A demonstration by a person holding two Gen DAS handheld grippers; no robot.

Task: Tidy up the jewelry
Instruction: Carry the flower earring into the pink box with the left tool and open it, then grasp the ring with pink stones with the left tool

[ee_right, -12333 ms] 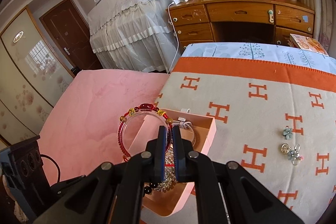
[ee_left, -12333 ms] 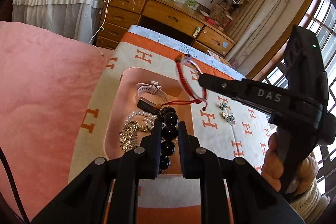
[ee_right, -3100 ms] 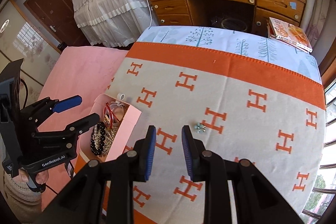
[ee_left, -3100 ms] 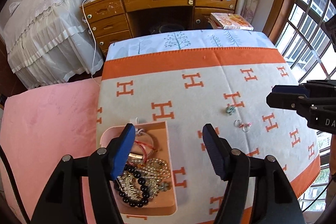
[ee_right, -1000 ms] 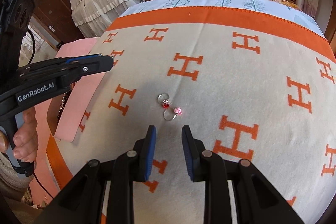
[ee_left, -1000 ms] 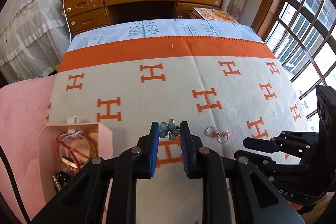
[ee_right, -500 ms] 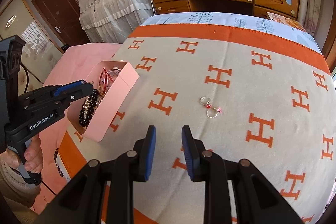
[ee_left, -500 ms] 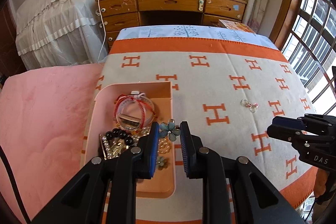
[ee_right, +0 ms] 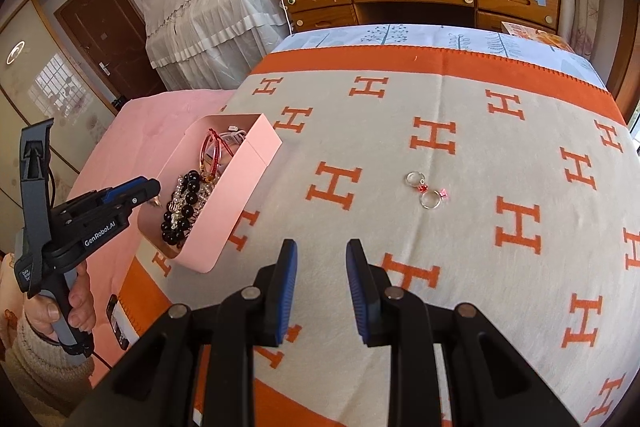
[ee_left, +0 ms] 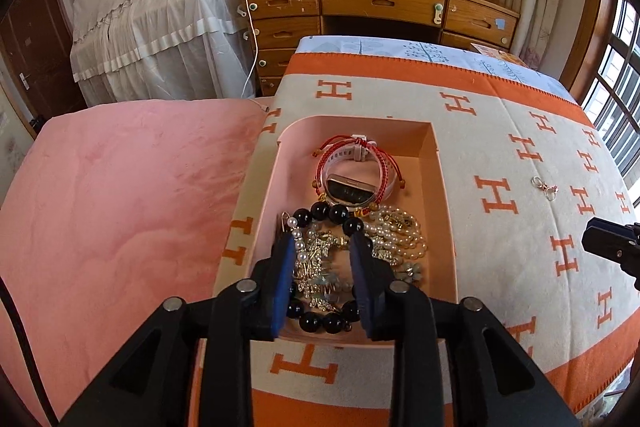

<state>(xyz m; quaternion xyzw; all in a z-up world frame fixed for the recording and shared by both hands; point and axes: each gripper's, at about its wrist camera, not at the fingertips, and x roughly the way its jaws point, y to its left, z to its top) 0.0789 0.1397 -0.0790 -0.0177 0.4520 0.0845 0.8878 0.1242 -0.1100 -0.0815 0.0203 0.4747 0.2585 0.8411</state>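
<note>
Pink box (ee_left: pixel 447 211), black beads (ee_left: pixel 320 213), red cord bracelet (ee_left: pixel 384 163), cream blanket (ee_right: pixel 400 107) with orange H pattern, pink bedspread (ee_left: pixel 120 187).

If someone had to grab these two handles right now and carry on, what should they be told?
Left gripper: open, empty, over the pink box.
Right gripper: open, empty, above the blanket, short of the two rings.
Done: black bead bracelet, red cord bracelet, watch, pearls and flower pieces lie in the box.
Left: only the rings remain on the blanket; they probably go in the box next.
</note>
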